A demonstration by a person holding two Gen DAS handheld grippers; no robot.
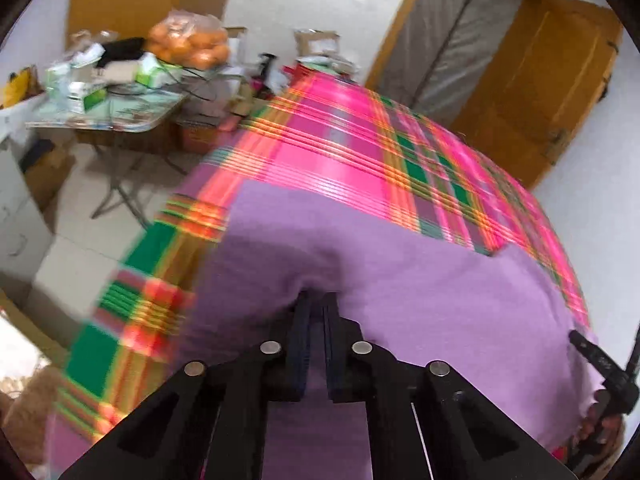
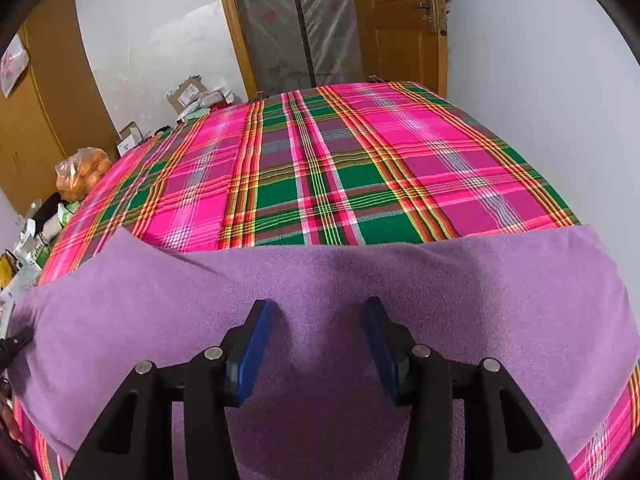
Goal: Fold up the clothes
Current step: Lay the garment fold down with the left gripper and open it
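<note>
Over on the left, the left hand-held gripper (image 1: 318, 300) has its dark pads pinched together on a raised tuck of the soft purple fleece garment (image 1: 400, 300), and the cloth puckers up right at the tips. That view is smeared with motion, so the near left corner of the bed under its pink, green and orange plaid bedsheet (image 1: 340, 128) is hard to read. A cluttered folding table with a plastic bag of oranges (image 1: 190, 42) stands off the bed's left edge.

Moving right, the right hand-held gripper (image 2: 318, 312) hangs with its blue pads spread apart over the garment, gripping nothing. The purple cloth lies in a wide band along the near edge of the bed, with the plaid bare beyond it to the far edge.

Looks like a fold is under way. Next call, I'd say: the right side closes on cloth to match the left, then both carry the edge over together.

The garment's shape, any sleeves or collar, and its near hem are cut off below both views.
</note>
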